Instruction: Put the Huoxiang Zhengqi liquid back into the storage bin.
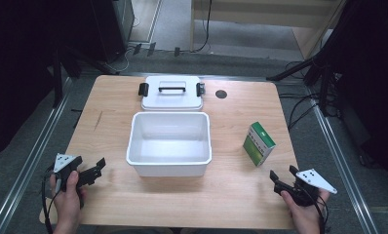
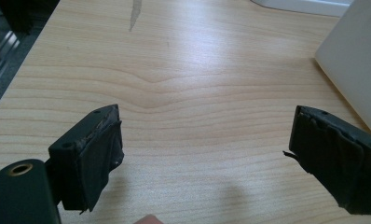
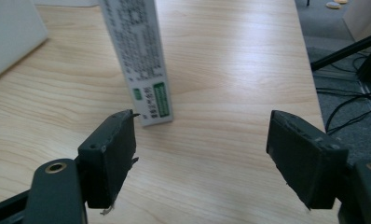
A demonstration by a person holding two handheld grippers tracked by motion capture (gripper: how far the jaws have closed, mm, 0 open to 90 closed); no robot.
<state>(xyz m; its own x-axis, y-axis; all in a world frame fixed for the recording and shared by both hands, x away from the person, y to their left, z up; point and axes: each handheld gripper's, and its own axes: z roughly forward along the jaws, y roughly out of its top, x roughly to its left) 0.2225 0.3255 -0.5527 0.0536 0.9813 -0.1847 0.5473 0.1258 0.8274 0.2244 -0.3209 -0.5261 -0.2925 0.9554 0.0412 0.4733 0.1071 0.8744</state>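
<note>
Nothing is started yet; both the left gripper (image 1: 92,171) and right gripper (image 1: 282,178) rest wide apart and empty at the near corners; the green box (image 1: 259,143) stands right of the open white bin (image 1: 168,158); likely the right must reach it.

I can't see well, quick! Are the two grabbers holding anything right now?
Left gripper: open, fingers wide apart, holding nothing.
Right gripper: open, holding nothing; the green and white box stands just ahead of it.
</note>
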